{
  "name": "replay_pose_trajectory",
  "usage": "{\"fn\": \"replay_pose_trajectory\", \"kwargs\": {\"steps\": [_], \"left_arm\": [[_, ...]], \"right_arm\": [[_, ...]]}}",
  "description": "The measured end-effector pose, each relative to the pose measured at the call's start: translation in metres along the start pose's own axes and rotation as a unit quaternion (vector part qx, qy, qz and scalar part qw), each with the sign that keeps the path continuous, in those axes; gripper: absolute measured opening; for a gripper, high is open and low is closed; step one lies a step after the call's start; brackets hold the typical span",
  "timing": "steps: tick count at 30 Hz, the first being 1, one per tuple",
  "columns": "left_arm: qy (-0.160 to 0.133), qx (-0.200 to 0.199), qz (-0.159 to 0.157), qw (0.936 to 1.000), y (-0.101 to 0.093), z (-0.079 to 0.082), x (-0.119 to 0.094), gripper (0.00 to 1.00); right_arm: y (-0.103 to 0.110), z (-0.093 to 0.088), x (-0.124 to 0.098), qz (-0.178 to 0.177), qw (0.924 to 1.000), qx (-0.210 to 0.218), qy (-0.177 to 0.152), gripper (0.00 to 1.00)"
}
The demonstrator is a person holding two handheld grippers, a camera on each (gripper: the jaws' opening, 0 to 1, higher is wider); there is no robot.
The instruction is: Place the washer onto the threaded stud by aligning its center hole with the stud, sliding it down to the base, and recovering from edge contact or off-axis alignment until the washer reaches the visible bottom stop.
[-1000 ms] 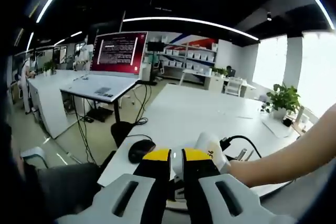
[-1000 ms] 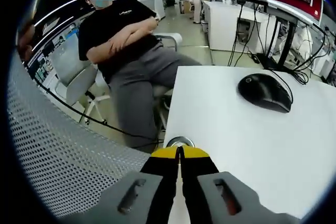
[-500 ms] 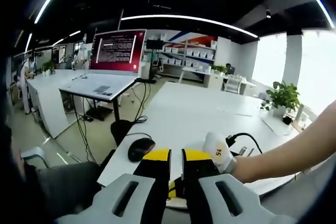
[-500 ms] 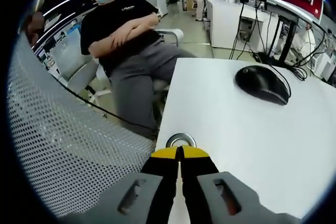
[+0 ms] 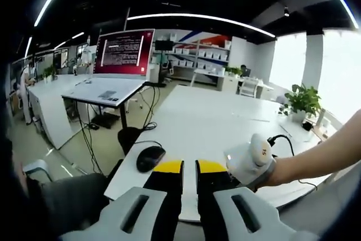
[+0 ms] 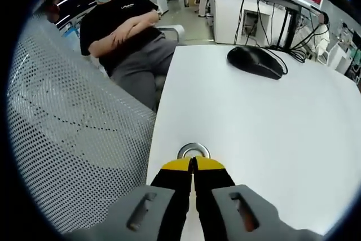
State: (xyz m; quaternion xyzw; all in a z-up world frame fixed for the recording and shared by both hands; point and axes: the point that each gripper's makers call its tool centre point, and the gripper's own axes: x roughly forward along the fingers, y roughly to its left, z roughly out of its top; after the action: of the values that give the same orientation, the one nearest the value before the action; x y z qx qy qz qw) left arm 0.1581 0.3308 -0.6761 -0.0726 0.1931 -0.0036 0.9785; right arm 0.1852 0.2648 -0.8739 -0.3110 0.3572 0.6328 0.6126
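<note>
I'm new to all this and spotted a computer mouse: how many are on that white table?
1. A single black mouse lies on the white table, seen in both views, beyond the washer. Others could lie out of view.

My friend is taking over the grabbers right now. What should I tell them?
Right gripper: jaws shut on the washer, pinching its near edge; the rest of the ring sticks out past the tips, over the white table.
Left gripper: jaws slightly apart, holding nothing, over the near edge of the table. In the left gripper view the person's hand holds the other gripper just beside it.
A black mouse lies farther along the table.
Done: washer picked up.
Left: find the threaded stud, line the washer's hole up with it, slide it down to the bottom stop. No stud is in sight in these views.
</note>
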Motion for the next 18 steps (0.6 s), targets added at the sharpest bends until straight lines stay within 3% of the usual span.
{"fn": "replay_pose_trajectory", "kwargs": {"steps": [8, 10, 12, 18], "left_arm": [[0.007, 0.012, -0.005, 0.9999, -0.002, -0.002, -0.001, 0.06], [0.028, 0.047, -0.021, 0.9983, -0.008, -0.008, 0.0, 0.05], [0.047, 0.048, -0.033, 0.9971, -0.013, -0.013, 0.001, 0.03], [0.055, 0.055, -0.047, 0.9959, -0.02, -0.013, 0.002, 0.0]], "right_arm": [[-0.003, -0.02, -0.02, -0.019, 0.9997, 0.013, 0.012, 0.04], [-0.006, -0.029, -0.023, -0.026, 0.9993, 0.022, 0.016, 0.04], [-0.008, -0.033, -0.026, -0.03, 0.9991, 0.024, 0.017, 0.04], [-0.011, -0.053, -0.039, -0.045, 0.9978, 0.041, 0.024, 0.04]]}}
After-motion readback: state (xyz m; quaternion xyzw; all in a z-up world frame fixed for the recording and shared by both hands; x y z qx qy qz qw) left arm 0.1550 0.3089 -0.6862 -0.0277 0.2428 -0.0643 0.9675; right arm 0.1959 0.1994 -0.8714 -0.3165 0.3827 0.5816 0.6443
